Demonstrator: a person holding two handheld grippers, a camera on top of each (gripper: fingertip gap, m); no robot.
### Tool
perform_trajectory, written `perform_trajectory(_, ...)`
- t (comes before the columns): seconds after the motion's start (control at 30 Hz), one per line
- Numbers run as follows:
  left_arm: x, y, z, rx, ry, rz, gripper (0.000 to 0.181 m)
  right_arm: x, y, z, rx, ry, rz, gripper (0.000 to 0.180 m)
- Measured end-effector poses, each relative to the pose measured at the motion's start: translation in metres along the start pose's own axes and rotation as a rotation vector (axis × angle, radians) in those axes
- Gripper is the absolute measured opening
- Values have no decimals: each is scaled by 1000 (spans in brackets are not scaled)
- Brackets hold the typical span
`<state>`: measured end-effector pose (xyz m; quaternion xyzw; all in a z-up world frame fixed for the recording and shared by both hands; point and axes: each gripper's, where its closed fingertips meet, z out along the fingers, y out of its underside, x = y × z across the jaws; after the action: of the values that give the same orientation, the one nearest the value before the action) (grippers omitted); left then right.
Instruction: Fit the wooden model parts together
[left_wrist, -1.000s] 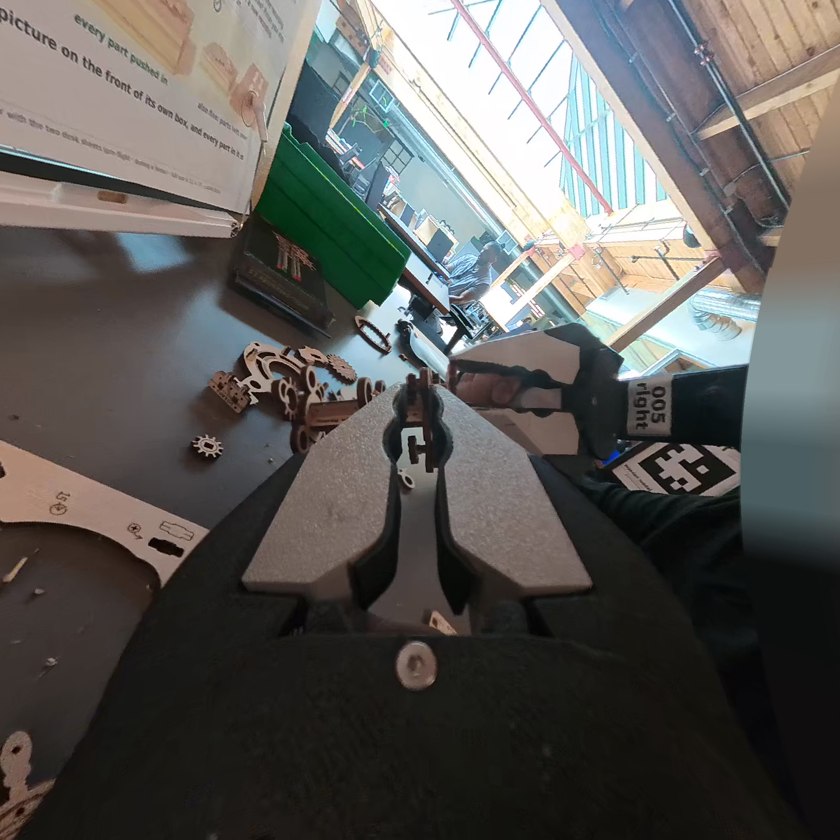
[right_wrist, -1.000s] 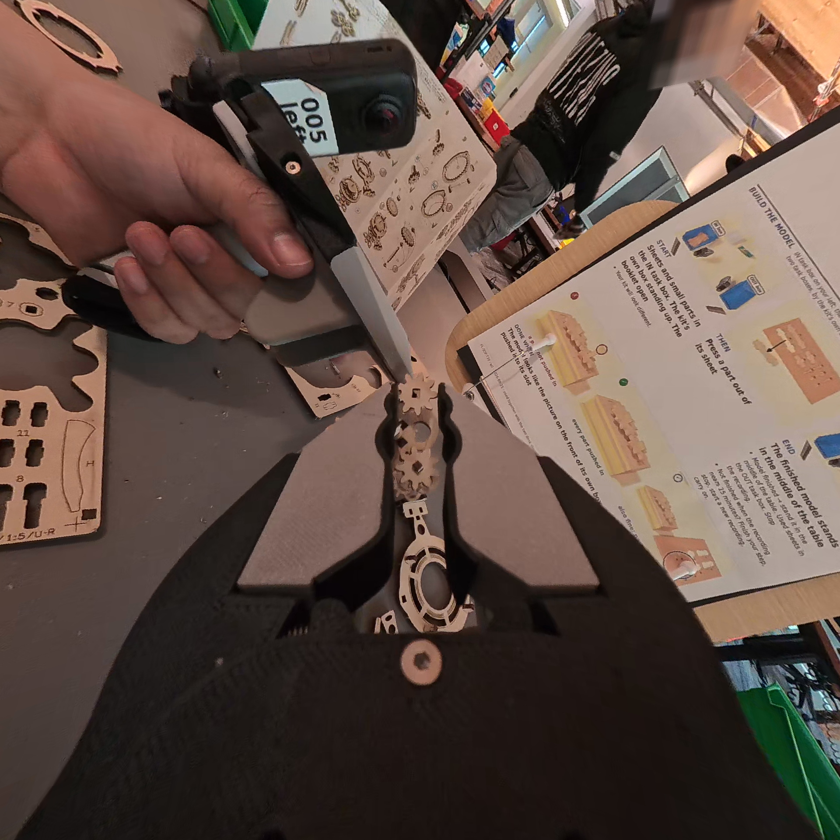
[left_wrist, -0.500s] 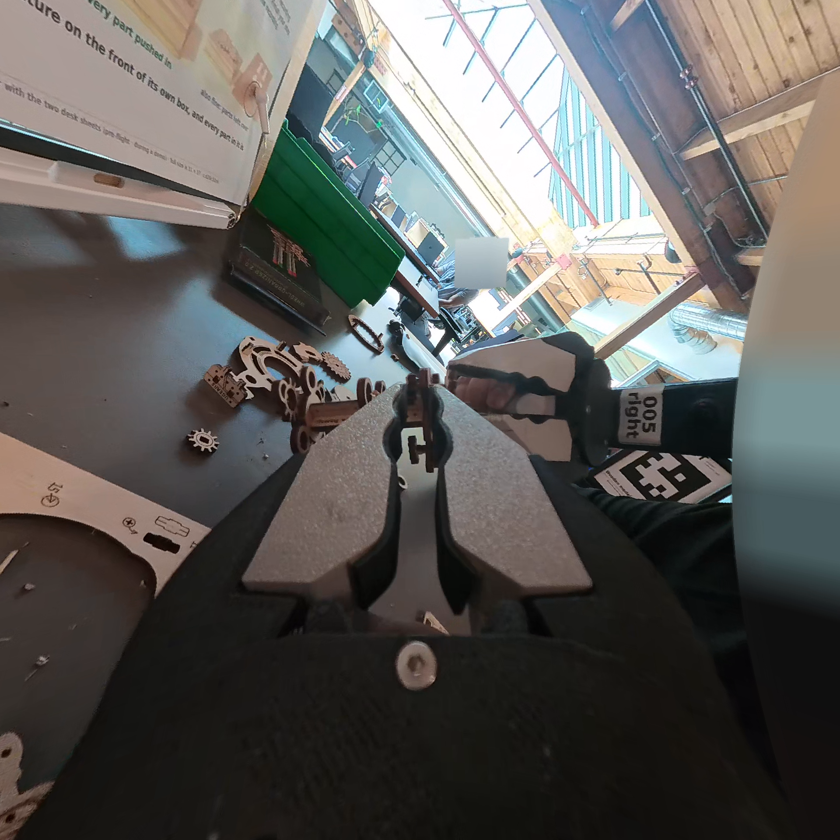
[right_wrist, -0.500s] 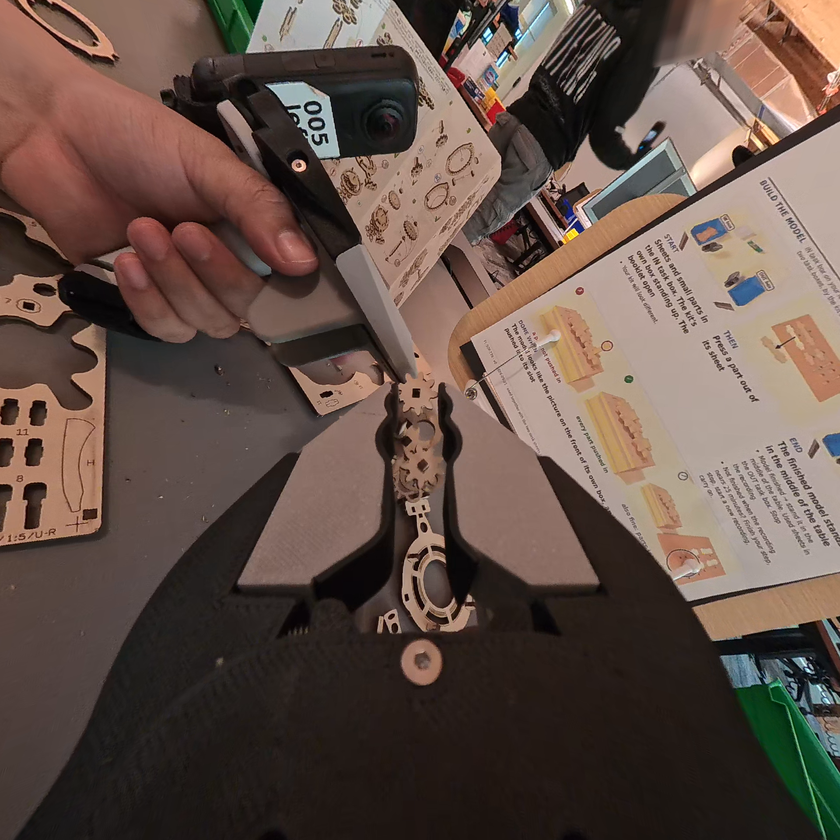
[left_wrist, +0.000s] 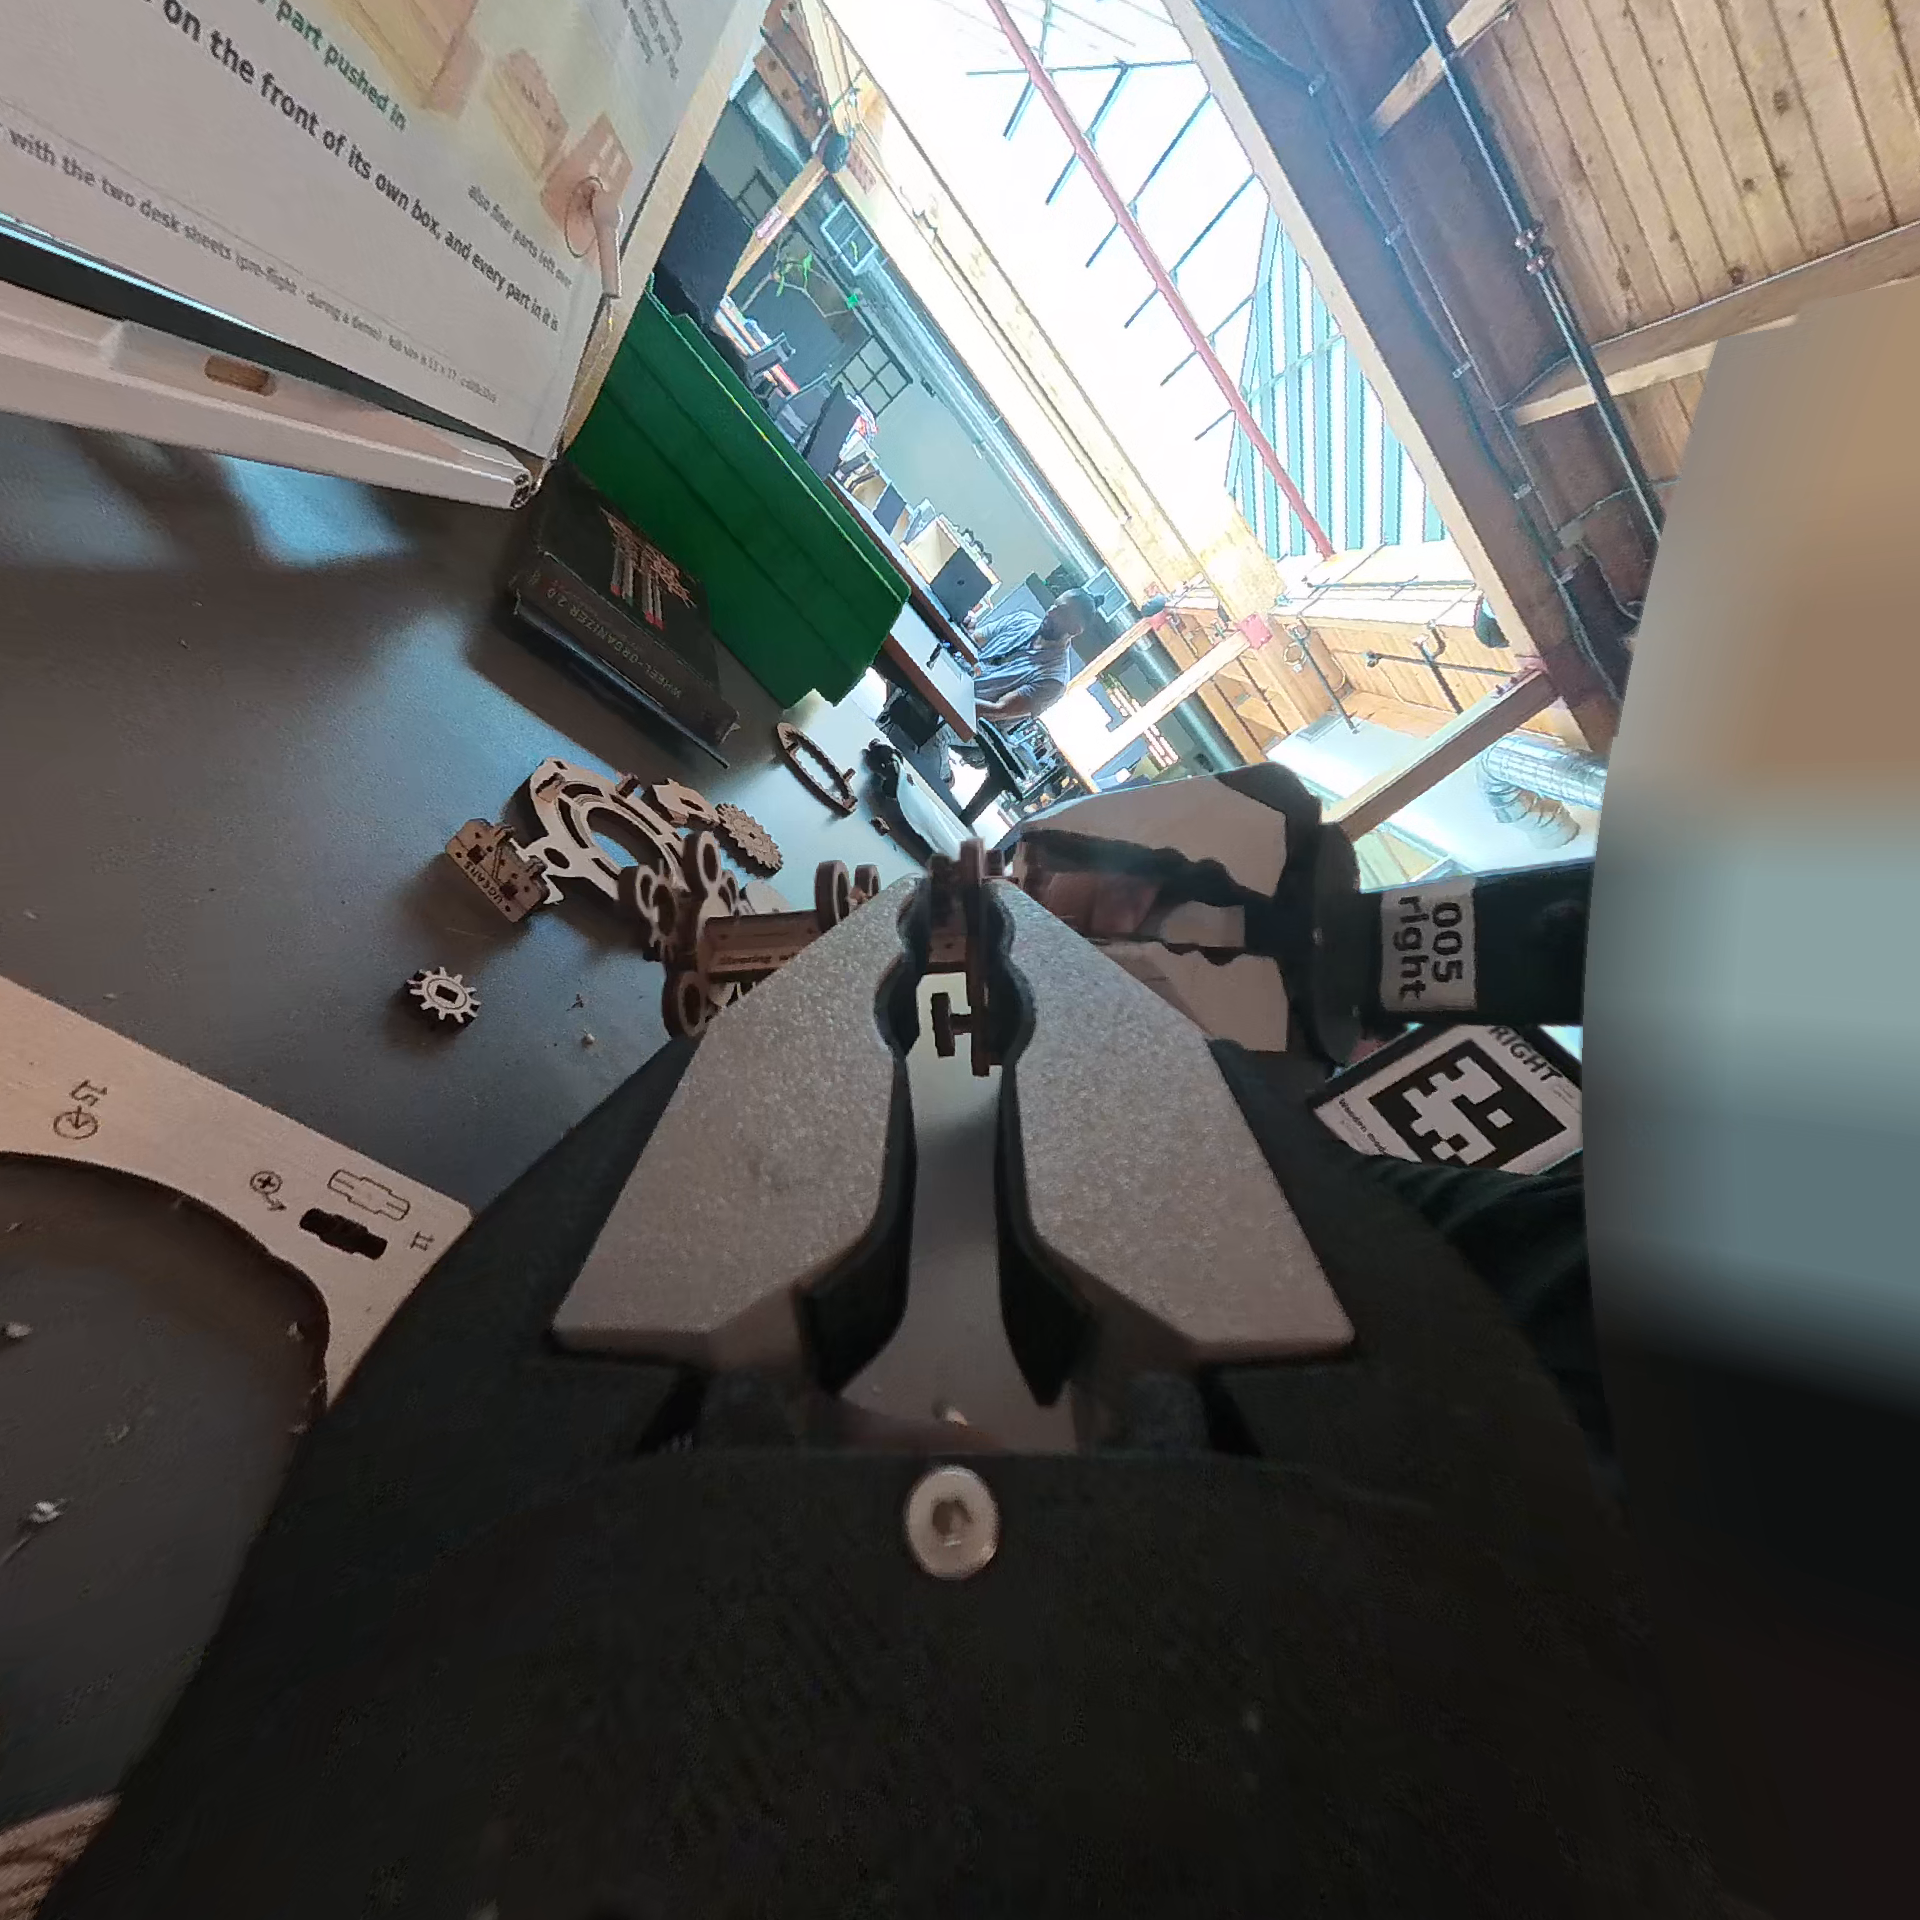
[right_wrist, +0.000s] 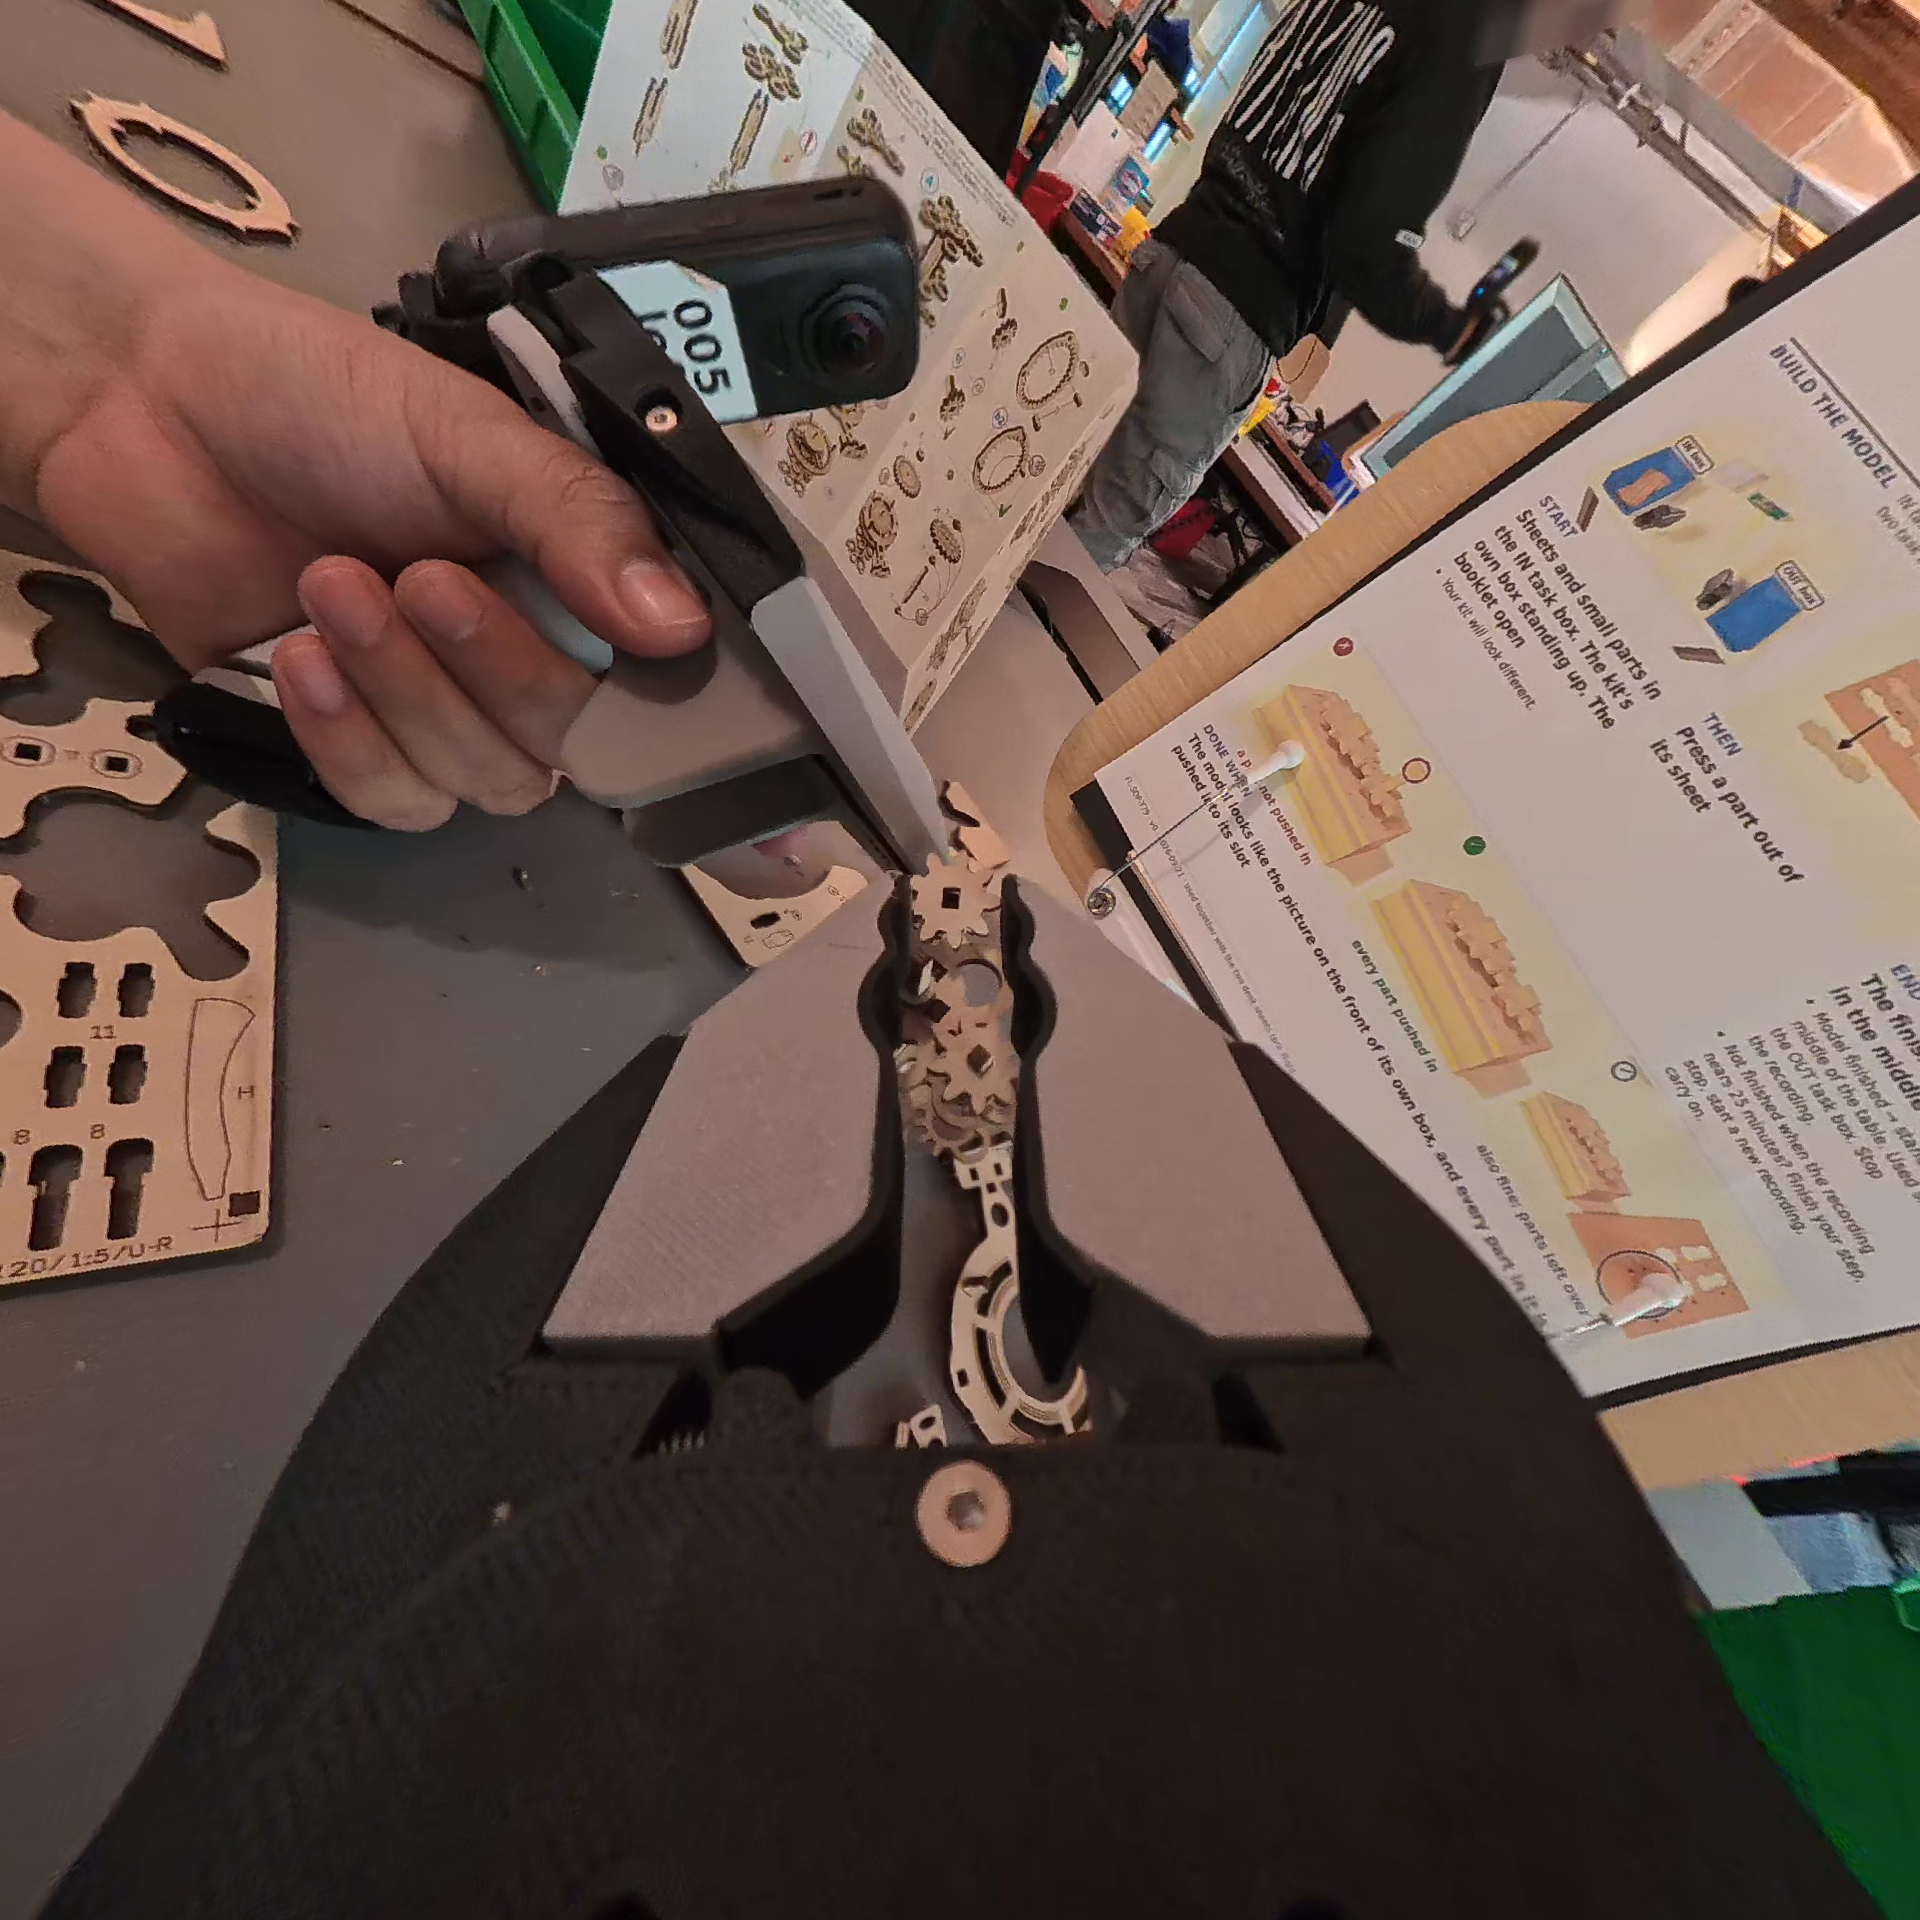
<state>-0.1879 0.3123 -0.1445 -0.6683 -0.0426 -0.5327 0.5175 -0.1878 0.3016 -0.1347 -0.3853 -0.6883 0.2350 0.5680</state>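
Observation:
My left gripper (left_wrist: 961, 883) is shut on a small dark wooden part with a peg (left_wrist: 961, 1013). My right gripper (right_wrist: 951, 894) is shut on a pale wooden gear assembly (right_wrist: 961, 1049): several stacked gears on a flat arm with a ring end (right_wrist: 1013, 1340). The two grippers meet tip to tip above the table. In the right wrist view, a hand (right_wrist: 312, 520) holds the left gripper (right_wrist: 925, 847), whose tip touches the top gear (right_wrist: 948, 902). In the left wrist view, the right gripper (left_wrist: 1023, 862) comes in from the right.
Loose wooden parts (left_wrist: 665, 873) and a small gear (left_wrist: 444, 997) lie on the dark table. Punched-out wooden sheets (left_wrist: 208, 1174) (right_wrist: 125, 1039) lie near. A green bin (left_wrist: 727, 520), a black box (left_wrist: 623, 613), an open booklet (right_wrist: 935, 364) and an instruction board (right_wrist: 1558, 935) stand around. The grippers are tip to tip, or close to it.
Almost nothing: both grippers stay shut on their parts, tip to tip. The views have shifted slightly.

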Motion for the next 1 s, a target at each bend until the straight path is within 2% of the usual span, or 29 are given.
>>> perform_trajectory(0.53, 7, -5, 2, 95, 24, 16, 6, 7, -6, -4, 65, -32, 129, 13)
perform_trajectory(0.83, 8, -4, 2, 84, 49, -7, 6, 6, -6, -5, 56, -11, 61, 13)
perform_trajectory(1.0, 7, 3, 2, 0, 40, 6, 5, -1, -2, -7, 23, -62, -55, 13)
